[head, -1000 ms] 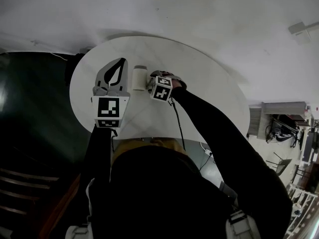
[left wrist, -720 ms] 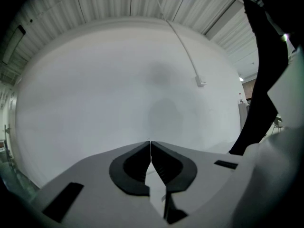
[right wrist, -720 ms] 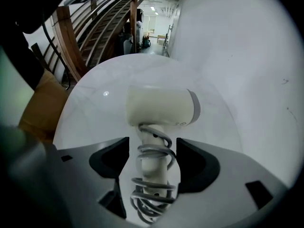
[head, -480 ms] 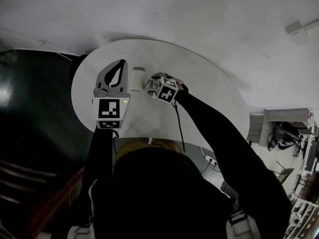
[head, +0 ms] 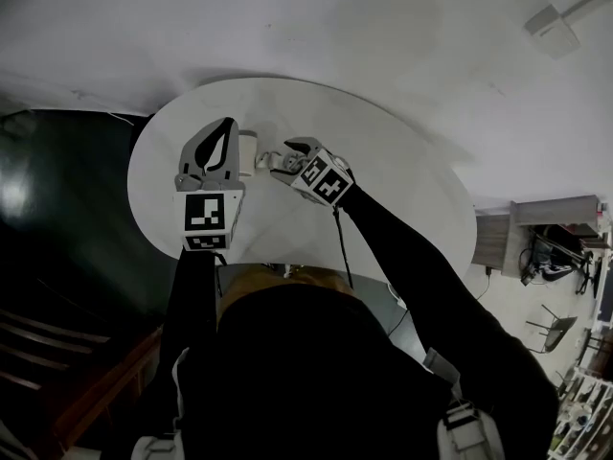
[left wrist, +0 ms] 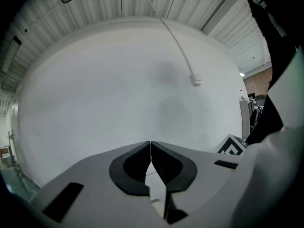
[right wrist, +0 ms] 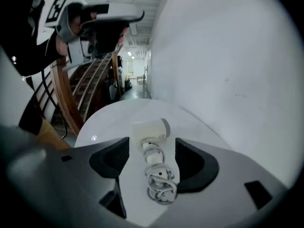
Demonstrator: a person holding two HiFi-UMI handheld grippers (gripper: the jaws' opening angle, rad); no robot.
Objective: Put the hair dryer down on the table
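Observation:
A white hair dryer (right wrist: 151,129) lies on its side on the round white table (right wrist: 109,118), its handle and coiled cord (right wrist: 160,183) trailing toward me. My right gripper (right wrist: 152,150) is open, with a jaw on either side of the handle and touching nothing. In the head view the hair dryer (head: 247,150) rests near the table's far side, just past the right gripper (head: 280,156). The left gripper (head: 226,128) hovers to the left of the dryer. In its own view the left gripper (left wrist: 150,147) is shut and empty, facing a bare white wall.
The table (head: 402,190) stands close to a white wall (head: 316,27). A dark floor and wooden stairs (right wrist: 90,94) lie to the left. A black cable (head: 340,247) hangs from the right gripper along the sleeve. A box-like unit (head: 512,223) stands at the right.
The right gripper has drawn back a little from the hair dryer and its jaws now stand apart. The left gripper has hardly moved.

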